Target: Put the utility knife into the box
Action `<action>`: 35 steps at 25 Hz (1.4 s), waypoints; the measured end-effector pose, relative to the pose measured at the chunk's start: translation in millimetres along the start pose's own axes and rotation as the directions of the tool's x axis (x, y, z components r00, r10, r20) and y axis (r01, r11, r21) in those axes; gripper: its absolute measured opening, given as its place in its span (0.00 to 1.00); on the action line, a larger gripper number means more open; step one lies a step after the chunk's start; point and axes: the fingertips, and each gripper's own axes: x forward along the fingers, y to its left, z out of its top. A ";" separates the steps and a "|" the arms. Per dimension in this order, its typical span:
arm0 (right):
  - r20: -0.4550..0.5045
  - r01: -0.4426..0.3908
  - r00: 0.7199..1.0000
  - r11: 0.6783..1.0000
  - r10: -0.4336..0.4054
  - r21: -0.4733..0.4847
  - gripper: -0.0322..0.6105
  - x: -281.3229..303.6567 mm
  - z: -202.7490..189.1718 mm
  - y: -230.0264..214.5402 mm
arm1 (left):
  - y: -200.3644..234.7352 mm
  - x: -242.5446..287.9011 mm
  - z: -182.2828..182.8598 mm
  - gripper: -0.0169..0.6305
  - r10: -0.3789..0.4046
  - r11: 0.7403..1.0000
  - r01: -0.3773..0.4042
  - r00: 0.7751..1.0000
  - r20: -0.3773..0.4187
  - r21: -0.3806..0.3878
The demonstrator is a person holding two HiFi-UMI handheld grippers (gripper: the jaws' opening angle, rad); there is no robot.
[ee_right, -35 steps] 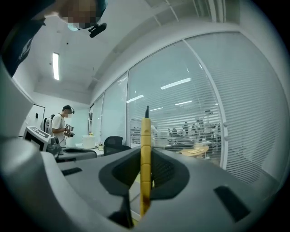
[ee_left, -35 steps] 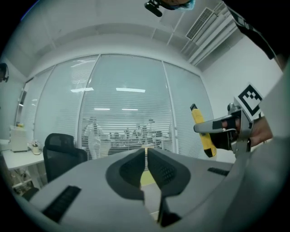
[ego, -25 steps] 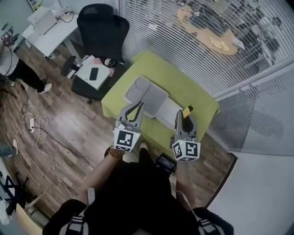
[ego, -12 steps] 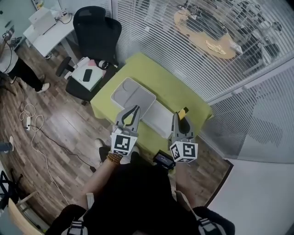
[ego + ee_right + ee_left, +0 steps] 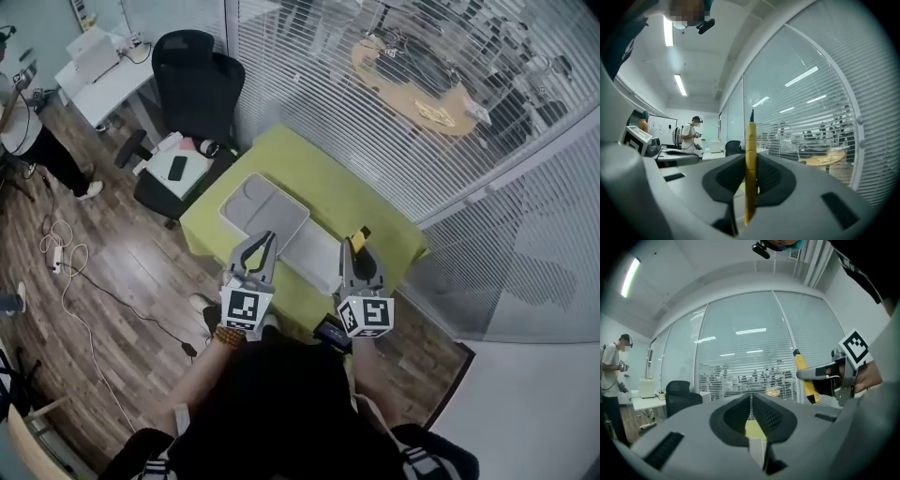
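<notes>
Right claw (image 5: 751, 161) around utility knife (image 5: 750, 138) (yellow)

Seen from above, the person wears a black top (image 5: 281, 403) and a bracelet of brown round beads (image 5: 228, 336) on the left wrist. The left gripper (image 5: 260, 241) and the right gripper (image 5: 360, 251) are matt grey plastic, with bowed fingers whose inner faces carry a fine grid texture. Each bears a white cube printed with black square markers (image 5: 246, 307). A black-and-white striped patch (image 5: 156, 461) shows near each shoulder.
</notes>
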 end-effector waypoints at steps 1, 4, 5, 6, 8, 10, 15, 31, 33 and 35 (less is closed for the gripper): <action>0.006 -0.002 1.000 1.000 0.002 -0.002 0.12 -0.8 2.8 -0.9 | -2.2 2.3 2.2 0.06 -0.002 1.000 0.002 1.000 0.005 0.001; 0.015 0.003 1.000 1.000 -0.003 -0.003 0.12 -4.5 4.3 -7.8 | -12.0 8.8 5.5 0.06 -0.016 1.000 0.016 1.000 0.018 0.004; 0.014 0.004 1.000 1.000 -0.004 -0.004 0.12 -5.2 3.5 -10.4 | -14.8 10.3 5.8 0.06 -0.019 1.000 0.019 1.000 0.020 0.006; 0.012 0.005 1.000 1.000 -0.004 -0.004 0.12 -5.7 2.7 -12.6 | -17.0 11.4 6.0 0.06 -0.021 1.000 0.021 1.000 0.020 0.007; 0.009 0.004 1.000 1.000 -0.004 -0.004 0.12 -5.7 1.7 -15.9 | -19.5 12.6 6.2 0.06 -0.023 1.000 0.022 1.000 0.020 0.008; 0.006 0.002 1.000 1.000 -0.002 -0.004 0.12 -5.0 0.0 -17.7 | -20.2 11.9 4.8 0.06 -0.022 1.000 0.022 1.000 0.017 0.007; -0.006 -0.007 1.000 1.000 0.007 -0.010 0.12 -1.8 -5.7 -16.5 | -16.2 3.6 0.2 0.06 -0.013 1.000 0.013 1.000 0.008 0.008; -0.062 -0.057 0.997 0.997 0.054 -0.043 0.12 16.3 -17.6 -12.5 | -9.0 -1.2 3.8 0.06 0.012 1.000 -0.012 1.000 0.010 0.008; -0.071 -0.065 0.996 0.997 0.061 -0.046 0.12 19.0 -20.9 -11.6 | -8.3 -2.1 2.3 0.06 0.015 1.000 -0.015 1.000 0.007 0.009; -0.081 -0.072 0.994 0.996 0.068 -0.047 0.12 22.8 -24.7 -10.2 | -6.2 -2.5 0.8 0.06 0.018 1.000 -0.018 1.000 0.004 0.010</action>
